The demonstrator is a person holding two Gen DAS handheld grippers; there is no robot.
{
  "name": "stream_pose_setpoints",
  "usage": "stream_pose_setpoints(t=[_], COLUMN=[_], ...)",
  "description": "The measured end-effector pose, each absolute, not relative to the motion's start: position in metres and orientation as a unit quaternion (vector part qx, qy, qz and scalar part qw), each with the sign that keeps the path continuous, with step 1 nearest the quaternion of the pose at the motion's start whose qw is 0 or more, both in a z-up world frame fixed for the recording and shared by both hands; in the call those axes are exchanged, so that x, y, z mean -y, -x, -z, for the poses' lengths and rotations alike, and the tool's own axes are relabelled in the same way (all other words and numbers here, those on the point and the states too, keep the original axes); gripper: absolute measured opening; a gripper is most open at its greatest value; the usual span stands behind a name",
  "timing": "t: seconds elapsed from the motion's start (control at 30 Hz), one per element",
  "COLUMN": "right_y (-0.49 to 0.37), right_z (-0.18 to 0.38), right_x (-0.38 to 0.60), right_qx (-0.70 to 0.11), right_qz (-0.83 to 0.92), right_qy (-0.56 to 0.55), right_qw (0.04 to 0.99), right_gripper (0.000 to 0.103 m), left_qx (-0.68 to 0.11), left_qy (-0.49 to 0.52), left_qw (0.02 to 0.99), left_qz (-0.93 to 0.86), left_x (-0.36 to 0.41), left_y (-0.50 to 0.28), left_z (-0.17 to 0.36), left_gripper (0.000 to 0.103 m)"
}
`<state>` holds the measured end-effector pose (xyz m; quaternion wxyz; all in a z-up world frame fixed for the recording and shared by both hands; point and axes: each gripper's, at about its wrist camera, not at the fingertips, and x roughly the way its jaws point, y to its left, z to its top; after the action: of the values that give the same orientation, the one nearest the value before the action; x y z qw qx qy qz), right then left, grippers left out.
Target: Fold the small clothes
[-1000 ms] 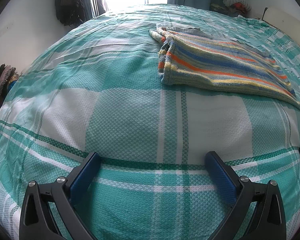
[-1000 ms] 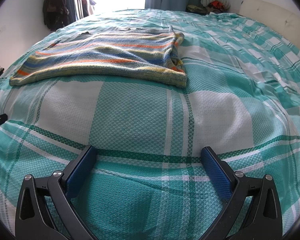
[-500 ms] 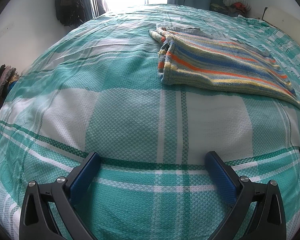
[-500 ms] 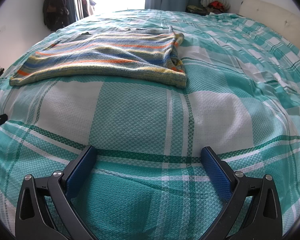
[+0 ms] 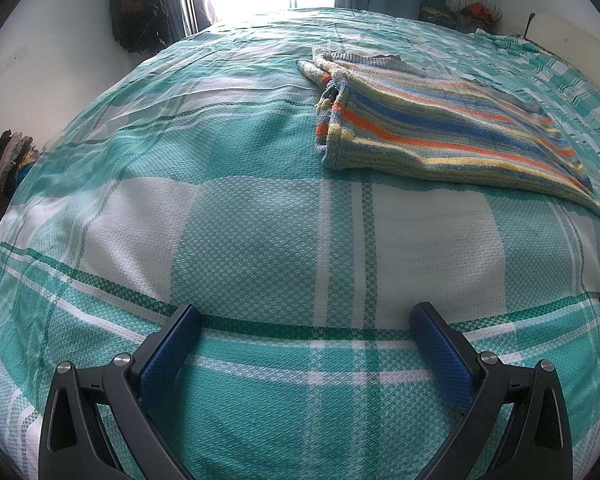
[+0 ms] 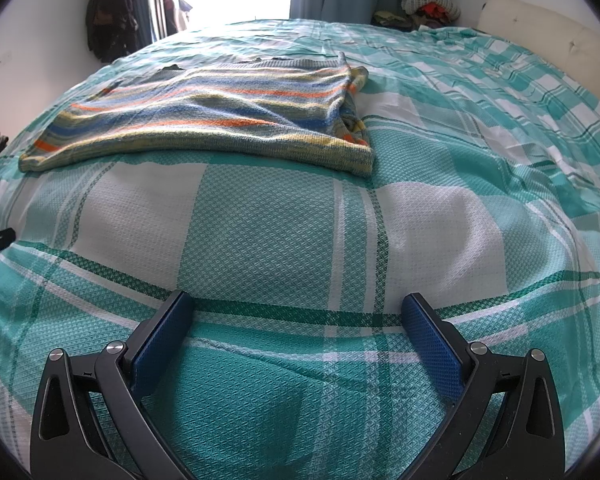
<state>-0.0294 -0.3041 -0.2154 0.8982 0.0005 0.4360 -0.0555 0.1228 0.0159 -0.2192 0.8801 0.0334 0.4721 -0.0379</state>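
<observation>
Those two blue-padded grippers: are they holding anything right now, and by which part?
Nothing is held. The left gripper and right gripper are both open over the green plaid bedspread, apart from the striped knitted sweater lying farther up the bed.

Legible text: none.
No lettering, label, brand mark or number can be read in either wrist view, on any surface shown.

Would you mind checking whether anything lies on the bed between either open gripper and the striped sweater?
Nothing visible does. Between the left gripper and the striped sweater there is only bare checked bedspread, and the same holds for the right gripper. Both are open and clear of the garment.
</observation>
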Motion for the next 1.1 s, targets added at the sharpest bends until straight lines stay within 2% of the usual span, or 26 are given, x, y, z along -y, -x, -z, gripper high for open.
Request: stream_pose_setpoints(t=[1.1], right_y=[0.025], right_z=[0.214], right_x=[0.308], right_qx=[-0.435], right_qz=[0.052], right_qy=[-0.008], right_qw=[0.899], right_gripper=[0.102], left_qx=[-0.487], left_qy=[-0.031], left_qw=[0.871], left_qz=[0.048], left_x=[-0.022], left_y=[-0.123], left_z=[0.207], left_gripper=[0.102])
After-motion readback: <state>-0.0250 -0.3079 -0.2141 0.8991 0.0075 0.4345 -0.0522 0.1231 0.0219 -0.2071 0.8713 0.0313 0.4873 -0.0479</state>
